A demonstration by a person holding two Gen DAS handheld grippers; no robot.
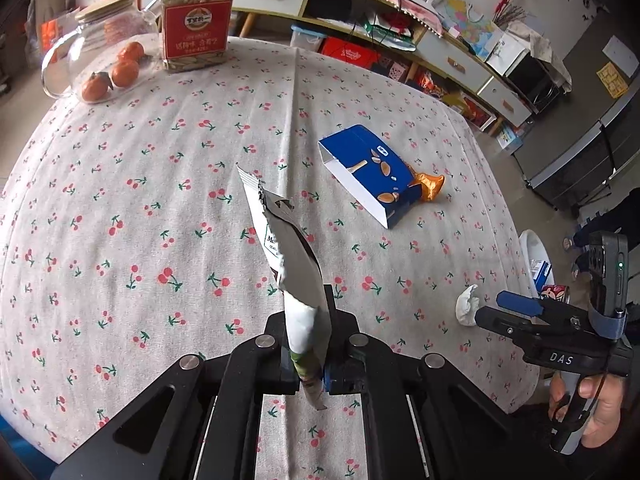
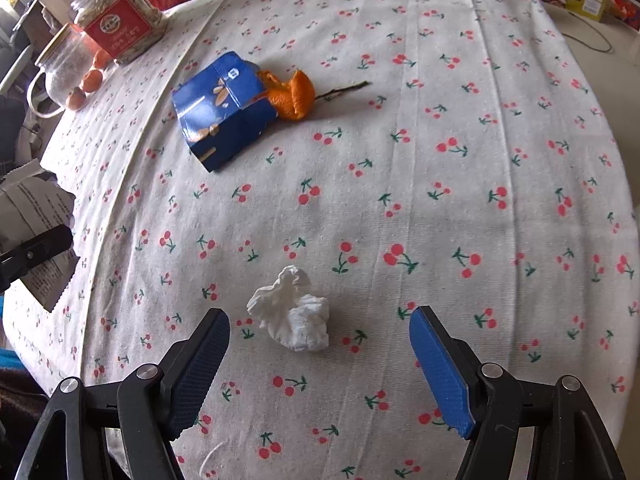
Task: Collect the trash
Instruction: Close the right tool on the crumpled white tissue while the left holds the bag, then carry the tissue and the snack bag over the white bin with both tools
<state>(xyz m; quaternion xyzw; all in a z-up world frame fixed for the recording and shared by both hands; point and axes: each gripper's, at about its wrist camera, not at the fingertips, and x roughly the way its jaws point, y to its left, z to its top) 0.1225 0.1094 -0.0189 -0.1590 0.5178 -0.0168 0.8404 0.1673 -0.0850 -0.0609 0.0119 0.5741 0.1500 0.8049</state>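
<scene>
My left gripper [image 1: 310, 380] is shut on a torn white and silver snack wrapper [image 1: 288, 252] and holds it upright above the table; the wrapper also shows at the left edge of the right wrist view [image 2: 36, 216]. My right gripper [image 2: 320, 340] is open, its blue pads either side of a crumpled white tissue [image 2: 294, 316] on the cloth, just short of it. It also shows in the left wrist view [image 1: 516, 312], beside the tissue [image 1: 467, 305]. A flattened blue carton [image 2: 224, 108] lies farther off with orange peel [image 2: 294, 96] against it.
The table wears a cherry-print cloth [image 2: 440, 200]. At the far corner stand a red-labelled jar of seeds [image 1: 196, 20], a glass teapot [image 1: 100, 44] and three tangerines [image 1: 124, 72]. A thin twig [image 2: 344, 90] lies by the peel. A white bin [image 1: 534, 252] sits beyond the table edge.
</scene>
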